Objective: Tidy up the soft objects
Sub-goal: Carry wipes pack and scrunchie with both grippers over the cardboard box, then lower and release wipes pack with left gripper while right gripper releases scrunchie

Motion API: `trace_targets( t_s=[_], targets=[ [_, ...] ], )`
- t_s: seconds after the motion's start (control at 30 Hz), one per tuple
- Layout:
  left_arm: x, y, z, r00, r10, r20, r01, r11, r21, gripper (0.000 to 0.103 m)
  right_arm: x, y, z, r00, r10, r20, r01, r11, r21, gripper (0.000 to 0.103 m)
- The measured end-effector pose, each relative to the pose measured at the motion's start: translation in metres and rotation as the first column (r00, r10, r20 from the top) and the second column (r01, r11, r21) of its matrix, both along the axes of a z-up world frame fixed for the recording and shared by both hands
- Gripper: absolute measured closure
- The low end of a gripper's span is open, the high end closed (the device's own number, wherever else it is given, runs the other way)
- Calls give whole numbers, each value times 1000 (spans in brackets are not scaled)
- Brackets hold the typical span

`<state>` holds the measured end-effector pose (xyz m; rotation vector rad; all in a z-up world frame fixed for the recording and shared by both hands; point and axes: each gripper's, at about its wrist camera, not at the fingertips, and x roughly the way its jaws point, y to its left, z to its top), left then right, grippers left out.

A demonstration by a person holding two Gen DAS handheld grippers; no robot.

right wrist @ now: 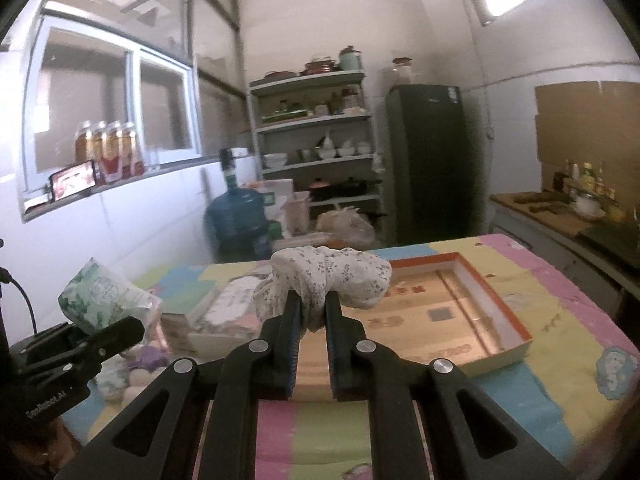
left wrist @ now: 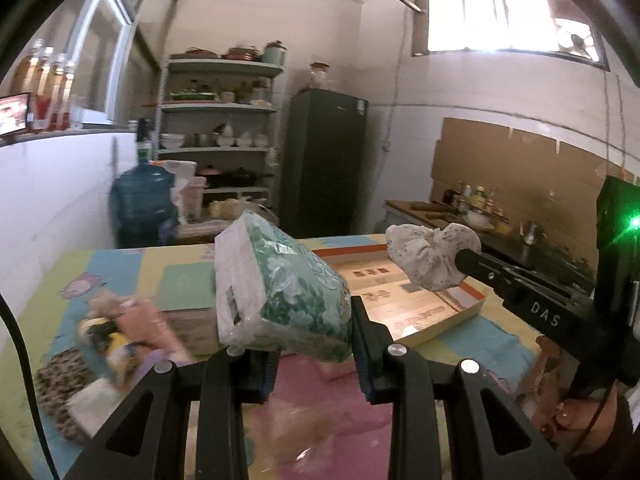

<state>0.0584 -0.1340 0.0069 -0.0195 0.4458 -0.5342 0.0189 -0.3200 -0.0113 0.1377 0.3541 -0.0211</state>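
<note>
My left gripper (left wrist: 312, 336) is shut on a green-and-white tissue pack (left wrist: 280, 284) and holds it above the table; the pack also shows at the left of the right wrist view (right wrist: 100, 296). My right gripper (right wrist: 312, 308) is shut on a white floral cloth bundle (right wrist: 332, 276) and holds it above the near left part of a shallow cardboard tray (right wrist: 508, 312) with an orange rim. In the left wrist view the cloth (left wrist: 428, 252) hangs over the tray (left wrist: 472, 308).
The table has a pastel patchwork cover (right wrist: 560, 368). A blurred heap of soft toys and cloths (left wrist: 116, 344) lies at the left, next to a flat box (right wrist: 224, 312). Shelves, a water jug and a dark fridge stand behind the table.
</note>
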Motion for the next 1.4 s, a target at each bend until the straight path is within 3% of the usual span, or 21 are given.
trace_targets(
  t_s=[0.3,0.7,1.0,1.4],
  targets=[
    [31,-64,-2,993,-108,-44,108,994,8,71,6,-49,-10,996,-85,-26,85,996,0,91],
    [88,-135,-33,963,-149,-224,149,989,-17,71,31,-110,-41,982,-147,-122,154,987,48,91],
    [109,-162,-57,938,-146,-315,149,989,-14,71,55,-126,-60,976,-133,-175,147,987,68,91],
    [126,-168,-78,898,-124,-422,130,991,-16,69,71,-134,-76,969,-105,-225,127,988,85,90]
  ],
)
